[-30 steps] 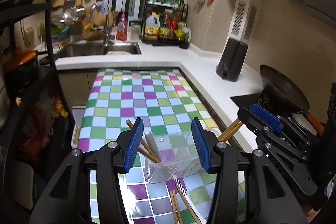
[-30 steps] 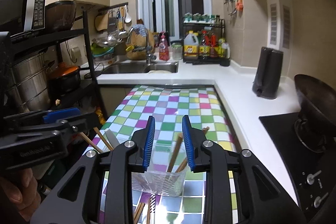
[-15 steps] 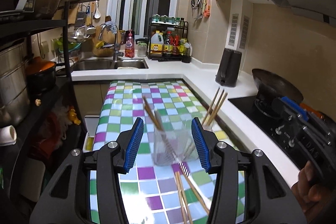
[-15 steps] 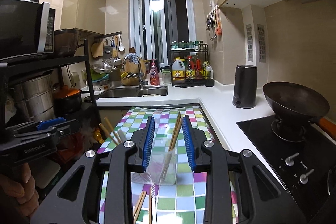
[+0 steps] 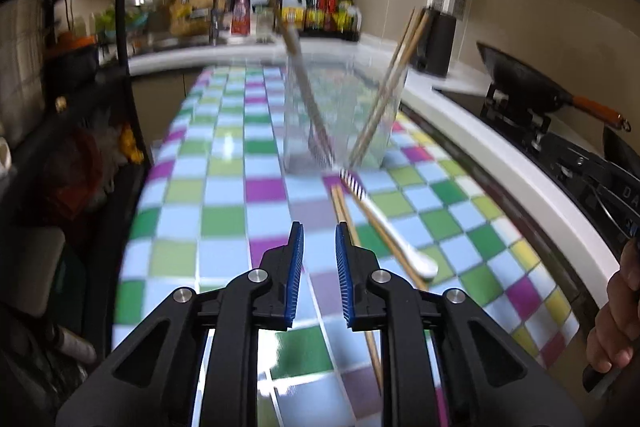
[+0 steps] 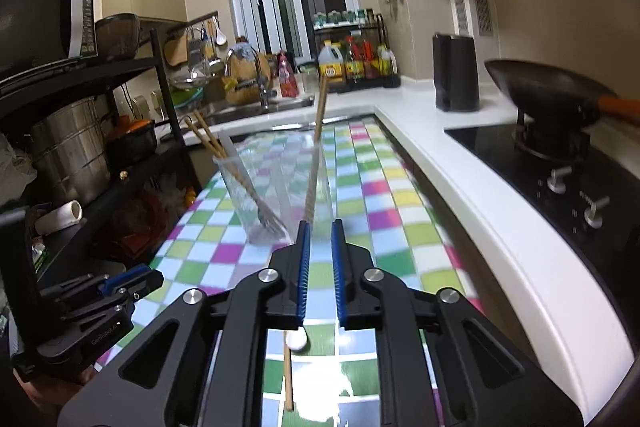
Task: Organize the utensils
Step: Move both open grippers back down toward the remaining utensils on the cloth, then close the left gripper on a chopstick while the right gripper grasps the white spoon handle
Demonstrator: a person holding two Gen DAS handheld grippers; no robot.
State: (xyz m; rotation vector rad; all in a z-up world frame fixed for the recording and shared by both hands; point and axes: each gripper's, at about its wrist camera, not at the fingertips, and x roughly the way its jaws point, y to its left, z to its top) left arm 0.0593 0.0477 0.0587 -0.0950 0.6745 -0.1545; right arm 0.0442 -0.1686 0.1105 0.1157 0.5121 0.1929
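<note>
1. Holder [image 5: 340,115]: clear, upright on checkered worktop [image 5: 224,219], well ahead of both grippers. Already inside: chopsticks leaning left [image 6: 218,157], a fork [image 6: 266,219], chopsticks leaning right [image 5: 390,83].
2. Left on worktop, just in front of holder: chopstick pair [image 5: 346,219] & white spoon w/ striped handle [image 5: 384,227], lying crossed or touching; exact contact can't be told.
3. Left gripper [image 5: 318,263]: fingers nearly closed, narrow gap, nothing held. Hovers near loose chopsticks.
4. Right gripper [image 6: 319,259]: fingers likewise nearly closed w/ narrow gap, empty. Spoon bowl seen beneath it.
5. Progress judged partly done: some utensils stowed, spoon + one chopstick pair remaining.
</note>
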